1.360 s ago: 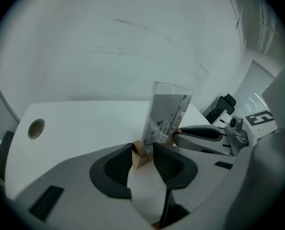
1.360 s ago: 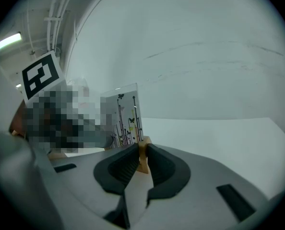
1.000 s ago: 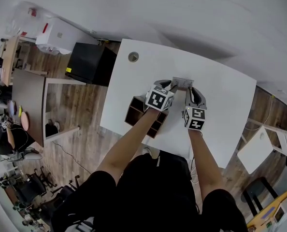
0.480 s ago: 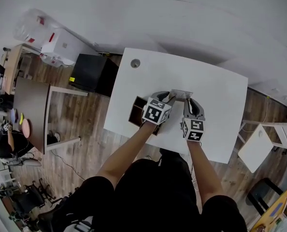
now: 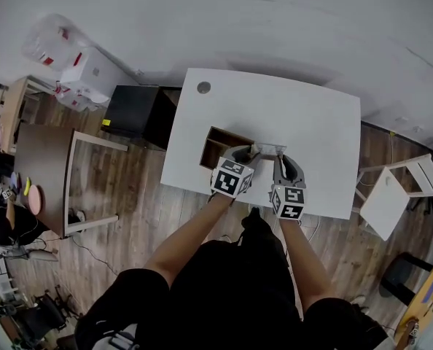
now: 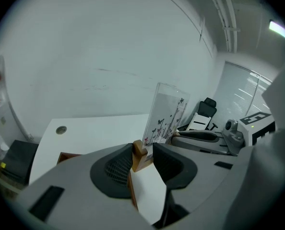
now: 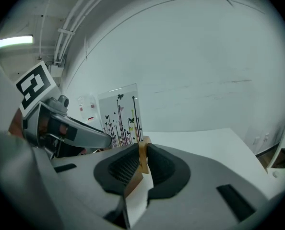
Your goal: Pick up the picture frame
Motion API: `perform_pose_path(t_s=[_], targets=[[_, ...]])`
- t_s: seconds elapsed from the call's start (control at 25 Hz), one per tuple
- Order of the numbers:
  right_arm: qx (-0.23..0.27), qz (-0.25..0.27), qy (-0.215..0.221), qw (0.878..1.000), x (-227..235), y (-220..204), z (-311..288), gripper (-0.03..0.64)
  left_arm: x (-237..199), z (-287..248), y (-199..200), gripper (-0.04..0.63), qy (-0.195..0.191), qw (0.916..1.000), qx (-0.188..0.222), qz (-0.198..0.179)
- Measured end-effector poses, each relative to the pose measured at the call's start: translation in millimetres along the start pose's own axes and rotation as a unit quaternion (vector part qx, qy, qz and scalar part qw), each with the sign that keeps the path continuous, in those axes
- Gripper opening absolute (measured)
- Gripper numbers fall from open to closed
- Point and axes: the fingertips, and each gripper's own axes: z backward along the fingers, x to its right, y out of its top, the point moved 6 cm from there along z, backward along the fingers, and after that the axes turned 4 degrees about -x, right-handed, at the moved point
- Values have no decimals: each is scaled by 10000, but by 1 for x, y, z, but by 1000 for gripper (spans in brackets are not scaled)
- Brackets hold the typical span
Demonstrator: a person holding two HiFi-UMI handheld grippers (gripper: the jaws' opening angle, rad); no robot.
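The picture frame (image 5: 270, 149) is a clear pane printed with thin flowers and butterflies (image 6: 169, 114) (image 7: 121, 114), set on light wooden feet. It hangs off the white table (image 5: 311, 115) near the front edge, held from both ends. My left gripper (image 5: 254, 151) (image 6: 143, 158) is shut on one wooden foot (image 6: 139, 153), and its jaws have just closed a little more on it. My right gripper (image 5: 280, 155) (image 7: 142, 163) is shut on the other wooden foot (image 7: 143, 153). Each gripper shows in the other's view, left gripper (image 7: 70, 131) and right gripper (image 6: 200, 137).
A small open wooden box (image 5: 220, 143) stands on the table left of the frame. A round cable hole (image 5: 204, 87) is at the far left corner. A black cabinet (image 5: 133, 111), a brown side table (image 5: 45, 166) and a white chair (image 5: 395, 195) flank the table.
Both grippers have carried the frame toward the table's near edge and upward. The wooden box, half hidden by the left arm before, now shows fully.
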Motion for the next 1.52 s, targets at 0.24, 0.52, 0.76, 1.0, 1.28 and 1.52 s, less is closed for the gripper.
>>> perform_pose_path(t_s=[0.24,0.52,0.76,1.0,1.28,1.52], targets=[[138,-98,-110,9998,-55,-25,67,69,27,69,-50,137,-85,9998,176,-66],[280,-240,-196,9991,-125,-68,145,69,57,150,-120,129,-85,9986,476,-209],[281,-95,-249,9992,-175,-96,189,69,70,204,-172,127,-64,9976,686,-69],[188,45,-378,9991,-194,-111,225,67,91,227,-201,127,-130,9968,782,50],[292,162,-506,9982,-195,-111,256,66,117,242,-207,127,-161,9953,949,36],[398,117,-574,9975,-188,-114,273,66,134,244,-207,127,-180,9951,973,-81]])
